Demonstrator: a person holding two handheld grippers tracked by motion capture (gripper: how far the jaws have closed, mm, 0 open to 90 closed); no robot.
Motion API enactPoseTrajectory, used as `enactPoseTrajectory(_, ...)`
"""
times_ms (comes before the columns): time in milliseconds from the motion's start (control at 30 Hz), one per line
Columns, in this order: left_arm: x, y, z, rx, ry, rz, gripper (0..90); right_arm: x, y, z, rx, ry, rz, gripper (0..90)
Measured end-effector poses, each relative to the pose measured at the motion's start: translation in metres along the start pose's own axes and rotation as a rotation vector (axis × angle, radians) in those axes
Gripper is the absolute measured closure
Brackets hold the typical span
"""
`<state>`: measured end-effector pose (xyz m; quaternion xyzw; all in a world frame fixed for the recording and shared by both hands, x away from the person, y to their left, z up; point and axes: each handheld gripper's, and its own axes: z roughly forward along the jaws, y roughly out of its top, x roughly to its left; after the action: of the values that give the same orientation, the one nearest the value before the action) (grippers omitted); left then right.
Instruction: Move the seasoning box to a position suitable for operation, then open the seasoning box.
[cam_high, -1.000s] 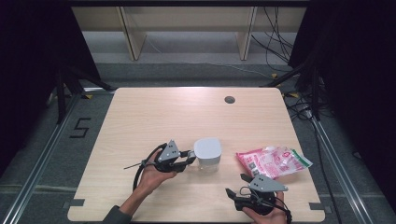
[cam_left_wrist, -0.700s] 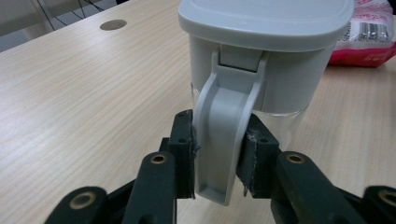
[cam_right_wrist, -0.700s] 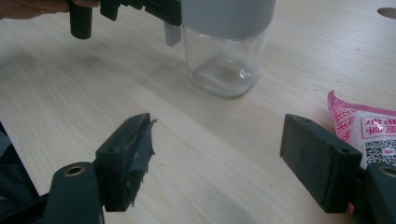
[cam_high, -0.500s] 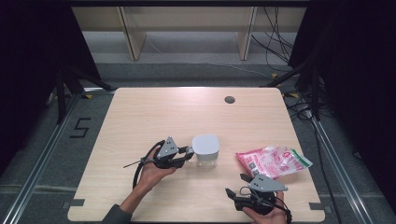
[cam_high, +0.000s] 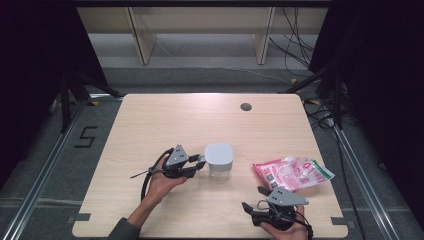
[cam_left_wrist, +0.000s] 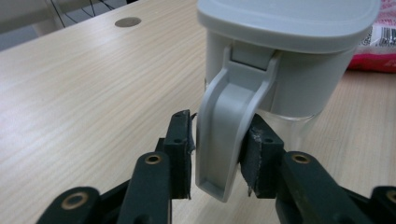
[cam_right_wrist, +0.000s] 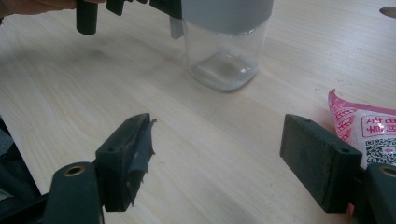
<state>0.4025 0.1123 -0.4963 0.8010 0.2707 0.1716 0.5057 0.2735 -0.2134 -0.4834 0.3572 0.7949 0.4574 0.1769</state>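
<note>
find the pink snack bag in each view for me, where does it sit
High view: the pink snack bag lies right of centre on the table, right of the lidded container.
Left gripper view: a sliver of it at the top right edge, behind the container.
Right gripper view: at the right edge, just beyond the right-hand jaw.
Shared landmark: the clear container with its grey lid, in all three views.

Matt wood-grain table (cam_high: 165, 125), clear plastic container (cam_right_wrist: 224, 51)
</note>
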Motion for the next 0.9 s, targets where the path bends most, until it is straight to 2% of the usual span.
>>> enactPoseTrajectory(33, 0.001, 0.0, -0.001, -0.006, 0.006, 0.022, 61.6, 0.0, 0.0, 0.0, 0.0, 0.0, 0.005, 26.1)
enactPoseTrajectory(67, 0.0, 0.0, -0.002, -0.008, 0.015, -0.002, 58.3, 0.001, 0.0, 0.0, 0.0, 0.0, 0.007, 26.1)
enactPoseTrajectory(167, 0.001, 0.002, -0.006, -0.01, 0.0, -0.012, 53.2, 0.0, 0.0, 0.001, -0.004, 0.016, 0.005, 26.1)
enactPoseTrajectory(233, 0.0, 0.002, -0.009, -0.004, -0.039, -0.021, 49.9, 0.001, 0.0, 0.0, 0.0, 0.0, 0.005, 26.1)
enactPoseTrajectory(267, -0.001, 0.003, -0.01, -0.003, -0.04, -0.016, 48.9, 0.0, 0.0, 0.001, -0.001, 0.011, 0.004, 26.0)
enactPoseTrajectory(433, -0.005, 0.006, -0.021, 0.013, -0.059, -0.013, 44.4, 0.0, 0.0, 0.0, -0.014, -0.002, -0.016, 26.0)
enactPoseTrajectory(467, -0.006, 0.007, -0.022, 0.01, -0.07, -0.021, 43.7, 0.001, 0.0, 0.0, -0.003, 0.013, 0.004, 26.0)
enactPoseTrajectory(533, -0.006, 0.008, -0.026, 0.012, -0.069, -0.017, 43.1, 0.002, 0.0, 0.0, -0.005, 0.025, 0.004, 26.0)
enactPoseTrajectory(600, -0.006, 0.01, -0.028, 0.009, -0.074, -0.033, 43.0, 0.001, 0.0, 0.001, -0.001, 0.022, 0.0, 26.0)
enactPoseTrajectory(633, -0.005, 0.011, -0.03, 0.006, -0.074, -0.026, 43.1, 0.001, 0.0, 0.0, 0.002, 0.013, 0.0, 26.0)
enactPoseTrajectory(700, -0.004, 0.012, -0.034, -0.012, -0.081, -0.052, 43.8, 0.001, 0.001, 0.001, 0.0, 0.012, 0.0, 26.0)
enactPoseTrajectory(800, -0.003, 0.015, -0.039, -0.034, -0.085, -0.059, 48.7, 0.001, 0.001, 0.001, 0.001, 0.014, -0.006, 26.0)
enactPoseTrajectory(900, -0.003, 0.02, -0.044, -0.057, -0.084, -0.058, 58.1, 0.002, 0.001, 0.001, -0.004, 0.004, -0.012, 26.0)
